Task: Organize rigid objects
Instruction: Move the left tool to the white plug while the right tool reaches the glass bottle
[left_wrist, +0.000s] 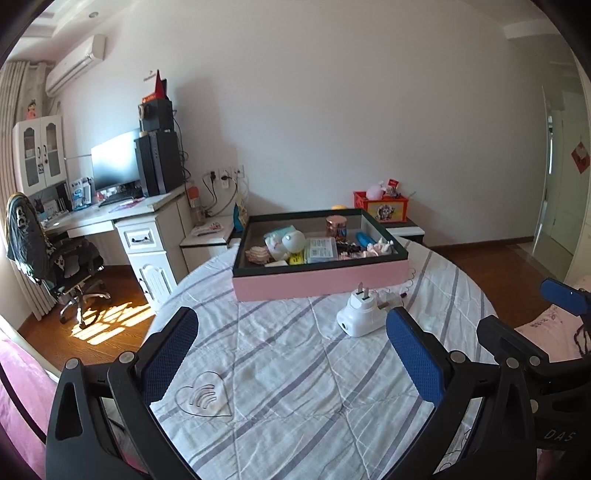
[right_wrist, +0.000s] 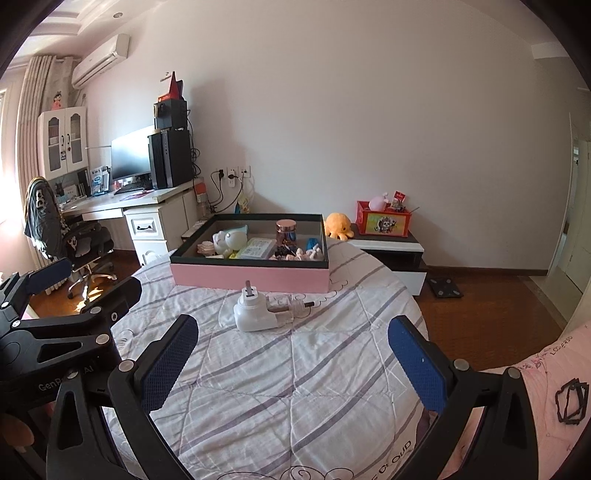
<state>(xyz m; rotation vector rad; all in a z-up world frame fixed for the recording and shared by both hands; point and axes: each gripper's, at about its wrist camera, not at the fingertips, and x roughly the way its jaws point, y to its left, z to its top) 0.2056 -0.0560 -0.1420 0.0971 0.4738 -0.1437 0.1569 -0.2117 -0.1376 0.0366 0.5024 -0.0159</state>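
Observation:
A white plug-in device (left_wrist: 360, 314) with metal prongs lies on the striped bedspread, in front of a pink tray with a dark rim (left_wrist: 321, 282). It also shows in the right wrist view (right_wrist: 255, 312), below the tray (right_wrist: 251, 277). The tray holds several small items, among them a copper-lidded jar (right_wrist: 286, 232) and a white figurine (right_wrist: 231, 242). My left gripper (left_wrist: 291, 354) is open and empty, its right finger just beside the plug. My right gripper (right_wrist: 291, 365) is open and empty, short of the plug.
The round bed's edge (right_wrist: 413, 295) drops to a wooden floor. A desk with monitor and office chair (left_wrist: 55, 258) stands at left. A low cabinet (right_wrist: 395, 254) with a red box and orange plush stands behind the tray. A pink cloth (right_wrist: 546, 387) lies at right.

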